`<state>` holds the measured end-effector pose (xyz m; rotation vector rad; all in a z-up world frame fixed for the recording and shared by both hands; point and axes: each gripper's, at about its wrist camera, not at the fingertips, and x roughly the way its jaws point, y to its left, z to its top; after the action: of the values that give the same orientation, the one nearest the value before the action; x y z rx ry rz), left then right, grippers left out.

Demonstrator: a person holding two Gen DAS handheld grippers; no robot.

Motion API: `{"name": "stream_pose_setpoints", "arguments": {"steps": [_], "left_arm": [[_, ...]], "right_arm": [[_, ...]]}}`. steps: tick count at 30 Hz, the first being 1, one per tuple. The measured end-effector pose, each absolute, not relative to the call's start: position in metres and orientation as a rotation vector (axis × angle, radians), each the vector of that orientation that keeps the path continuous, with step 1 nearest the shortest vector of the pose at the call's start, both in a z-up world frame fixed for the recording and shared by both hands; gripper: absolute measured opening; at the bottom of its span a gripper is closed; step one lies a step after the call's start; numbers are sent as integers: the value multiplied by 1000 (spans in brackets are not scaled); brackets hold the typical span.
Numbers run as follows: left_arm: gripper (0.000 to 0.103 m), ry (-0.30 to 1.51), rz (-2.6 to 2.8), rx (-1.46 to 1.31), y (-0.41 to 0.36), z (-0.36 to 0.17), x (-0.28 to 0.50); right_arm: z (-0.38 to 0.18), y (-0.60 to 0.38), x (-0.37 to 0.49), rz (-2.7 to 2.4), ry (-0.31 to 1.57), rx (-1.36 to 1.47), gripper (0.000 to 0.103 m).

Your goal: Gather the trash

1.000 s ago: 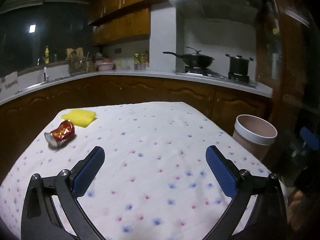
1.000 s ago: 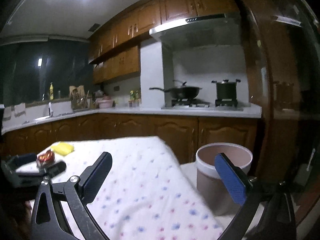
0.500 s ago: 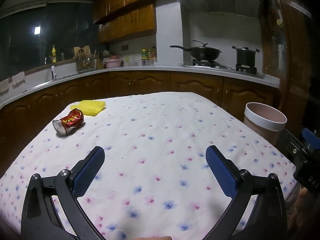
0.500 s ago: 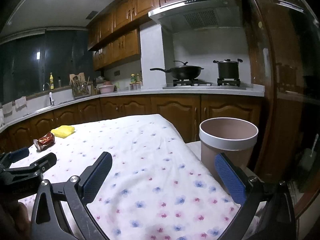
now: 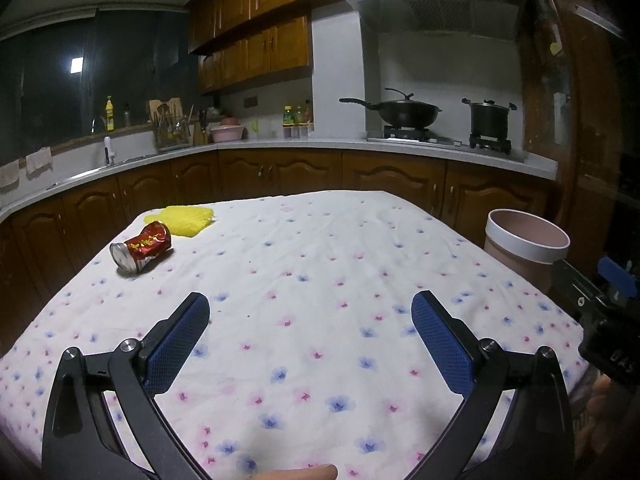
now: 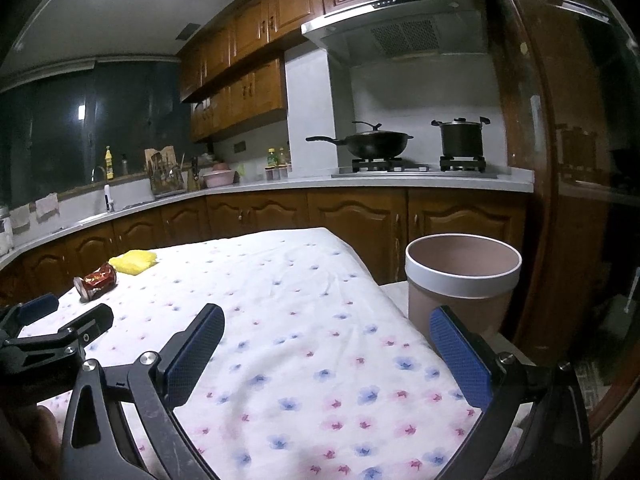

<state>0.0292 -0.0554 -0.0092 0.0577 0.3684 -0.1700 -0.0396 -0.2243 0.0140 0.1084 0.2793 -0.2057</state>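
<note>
Both tools, the left tool [image 5: 310, 316] and the right tool [image 6: 326, 330], are held spread wide above the flowered worktop [image 5: 320, 264], nothing between their blue pads. A crushed red can [image 5: 141, 246] lies on its side at ten o'clock, its gold lettering too small to be read, just beside a yellow cloth [image 5: 188, 219]. A pink bin [image 6: 462, 280] stands off the worktop's edge at two o'clock.

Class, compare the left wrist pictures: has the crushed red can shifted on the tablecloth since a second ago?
No. The crushed red can lies on its side just in front of the yellow cloth, as before; only the camera's view changed.
</note>
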Motion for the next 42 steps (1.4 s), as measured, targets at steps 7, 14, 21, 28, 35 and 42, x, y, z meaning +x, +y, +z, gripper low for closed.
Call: {"name": "stream_pose_setpoints", "arguments": {"steps": [7,14,21,28,35,42], "left_arm": [[103,363,-168,55,-56,-8,27],[103,354,-166,61,-57,-6,23],[103,351,-168,62,-58,-5,21],[103,351,-163,63,-58,-5,21],[103,346,-159,64,-58,-5,19],[103,349,-160,61,-57,-5,18]], "right_arm": [[14,-224,-39,-205,279,109,103],[15,-223,-41,-202,274,109,103],[17,-222,-40,-196,275,113,103],[18,-220,-40,-193,276,115,103],[16,-219,-41,-191,277,117,103],[15,-217,-41,-189,281,122,103]]}}
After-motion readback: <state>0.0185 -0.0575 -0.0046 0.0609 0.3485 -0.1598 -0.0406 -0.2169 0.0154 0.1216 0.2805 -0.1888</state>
